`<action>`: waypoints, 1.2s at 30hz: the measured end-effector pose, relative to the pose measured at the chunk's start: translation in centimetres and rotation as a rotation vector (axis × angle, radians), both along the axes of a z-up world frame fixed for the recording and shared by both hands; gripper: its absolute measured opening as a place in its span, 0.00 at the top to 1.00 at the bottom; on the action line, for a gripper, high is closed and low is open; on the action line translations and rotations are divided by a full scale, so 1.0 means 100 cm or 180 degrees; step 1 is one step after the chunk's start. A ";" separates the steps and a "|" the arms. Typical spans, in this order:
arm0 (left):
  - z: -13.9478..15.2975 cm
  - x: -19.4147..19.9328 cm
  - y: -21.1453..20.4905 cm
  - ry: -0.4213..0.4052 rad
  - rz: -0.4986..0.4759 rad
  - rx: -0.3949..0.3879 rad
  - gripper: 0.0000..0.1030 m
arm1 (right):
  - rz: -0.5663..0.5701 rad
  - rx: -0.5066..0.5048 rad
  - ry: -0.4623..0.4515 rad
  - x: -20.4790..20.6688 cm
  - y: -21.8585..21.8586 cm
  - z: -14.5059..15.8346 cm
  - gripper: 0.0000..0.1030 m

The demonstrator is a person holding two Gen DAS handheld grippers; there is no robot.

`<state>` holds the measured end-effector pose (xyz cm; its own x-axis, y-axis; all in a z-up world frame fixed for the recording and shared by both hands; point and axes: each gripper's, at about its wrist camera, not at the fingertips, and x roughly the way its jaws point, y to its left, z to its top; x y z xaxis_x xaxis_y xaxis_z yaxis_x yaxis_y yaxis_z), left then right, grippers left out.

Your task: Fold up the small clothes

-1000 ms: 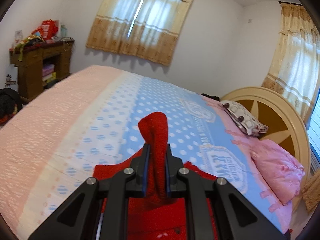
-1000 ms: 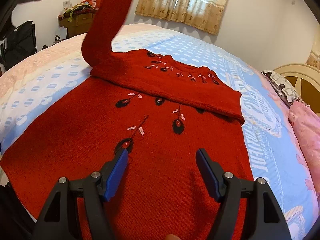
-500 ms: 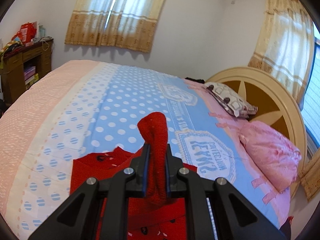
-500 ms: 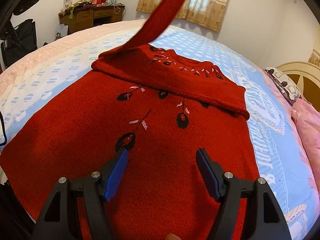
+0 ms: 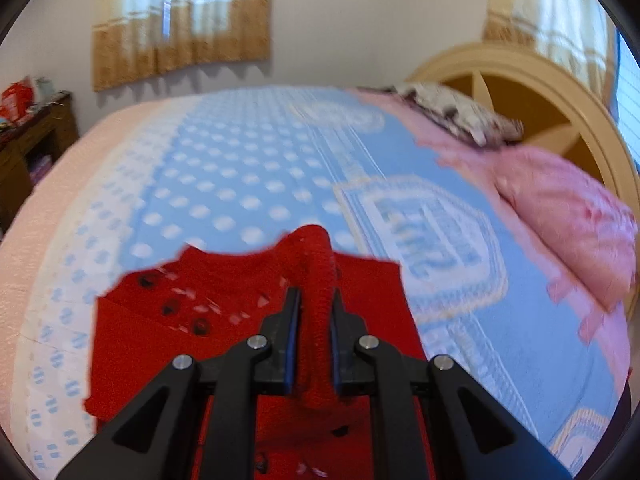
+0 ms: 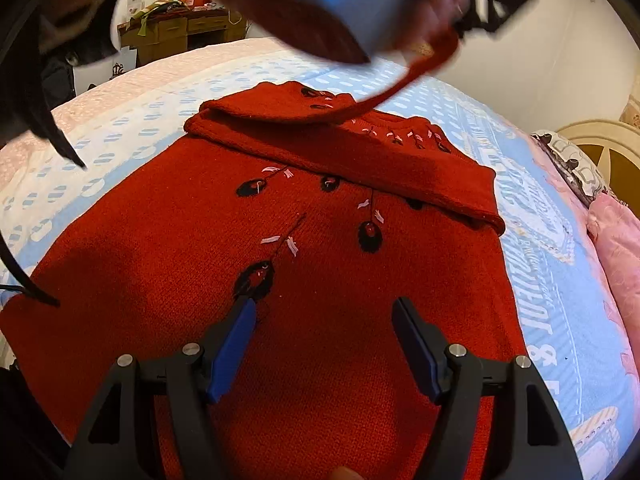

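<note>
A red knit sweater point(image 6: 328, 248) with black and white embroidery lies flat on the bed, one sleeve folded across its chest. My left gripper point(image 5: 314, 316) is shut on the other red sleeve point(image 5: 316, 280) and holds it up over the sweater point(image 5: 160, 340). In the right wrist view that sleeve point(image 6: 404, 84) stretches from the left shoulder up to the right, toward the left gripper at the top. My right gripper point(image 6: 324, 320) is open and empty, hovering over the sweater's lower body.
The bed has a blue dotted and pink cover point(image 5: 240, 168). A pink pillow point(image 5: 568, 216) and a patterned pillow point(image 5: 452, 112) lie by the cream headboard point(image 5: 552, 92). A wooden cabinet point(image 6: 176, 36) stands by the far wall.
My left gripper has carried the sleeve rightward across the sweater and lower toward it. My right gripper has stayed open over the sweater's body.
</note>
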<state>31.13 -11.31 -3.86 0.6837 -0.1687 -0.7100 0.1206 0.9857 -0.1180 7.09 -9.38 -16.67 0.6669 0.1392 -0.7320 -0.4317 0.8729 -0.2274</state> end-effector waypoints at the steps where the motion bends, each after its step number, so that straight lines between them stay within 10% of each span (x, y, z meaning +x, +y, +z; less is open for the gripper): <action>1: -0.008 0.002 -0.009 0.0129 -0.0094 0.0035 0.78 | 0.0001 -0.0008 -0.0010 -0.001 0.000 0.000 0.31; 7: -0.004 -0.010 -0.017 0.0110 -0.0234 0.0095 0.39 | 0.0039 -0.0089 -0.0082 -0.004 0.004 -0.002 0.31; 14: 0.006 -0.051 0.039 -0.0340 -0.0089 0.0480 0.21 | 0.0077 0.0043 -0.0002 -0.001 -0.003 0.000 0.31; 22: -0.060 -0.105 0.167 -0.0323 0.0659 0.1299 0.17 | 0.0062 0.0208 0.0033 -0.001 -0.011 0.004 0.31; 36: -0.117 -0.078 0.187 0.0030 0.0902 0.1423 0.08 | -0.0903 0.0767 0.0274 0.073 -0.112 0.071 0.31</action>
<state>23.37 7.36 -15.56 0.6518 0.3424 -0.6766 -0.1568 0.9338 0.3215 14.38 -20.58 -9.54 0.6413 0.1328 -0.7558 -0.1737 0.9845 0.0256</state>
